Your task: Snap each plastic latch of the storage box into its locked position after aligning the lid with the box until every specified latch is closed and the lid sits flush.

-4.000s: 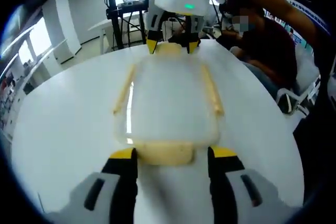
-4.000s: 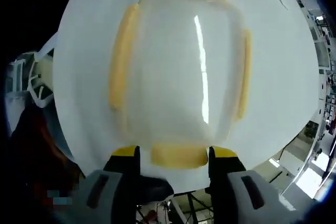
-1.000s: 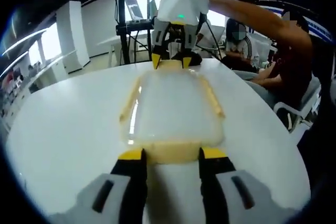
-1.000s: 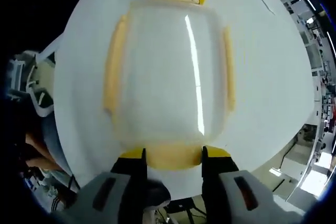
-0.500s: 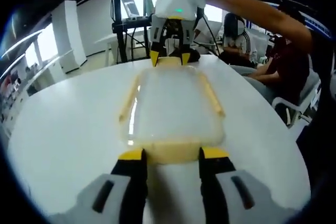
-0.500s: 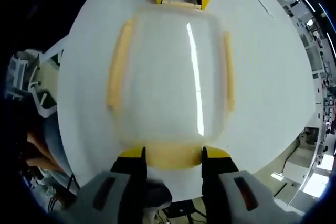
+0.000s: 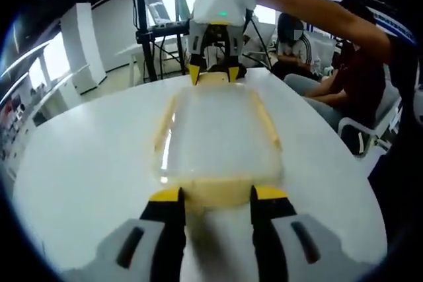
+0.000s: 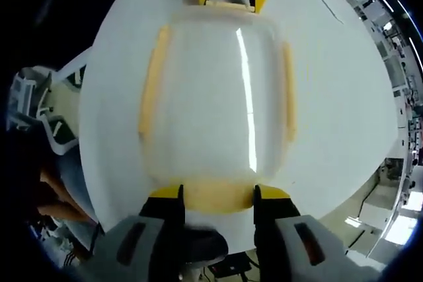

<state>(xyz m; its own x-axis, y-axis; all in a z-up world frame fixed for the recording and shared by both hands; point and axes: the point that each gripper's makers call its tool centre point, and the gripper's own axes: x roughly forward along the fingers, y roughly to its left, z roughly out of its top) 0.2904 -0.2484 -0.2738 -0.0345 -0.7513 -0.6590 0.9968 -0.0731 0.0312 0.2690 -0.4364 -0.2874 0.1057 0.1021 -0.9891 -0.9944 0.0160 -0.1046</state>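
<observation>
Your storage box [image 8: 215,104] sits mid-frame on the round white table [image 8: 344,97], close to its edge at the bottom of the right gripper view; push too hard and it may slide off. Your left gripper [image 7: 215,196] and right gripper [image 8: 218,193] each straddle an end latch [image 8: 218,196], jaws apart. The long side latches [image 8: 151,84] look unclamped, so uneven pressure could tilt the clear lid [image 7: 215,130].

Left gripper view low, close, facing along the storage box [image 7: 215,133], right gripper view steeply above, facing back, sharing it.
</observation>
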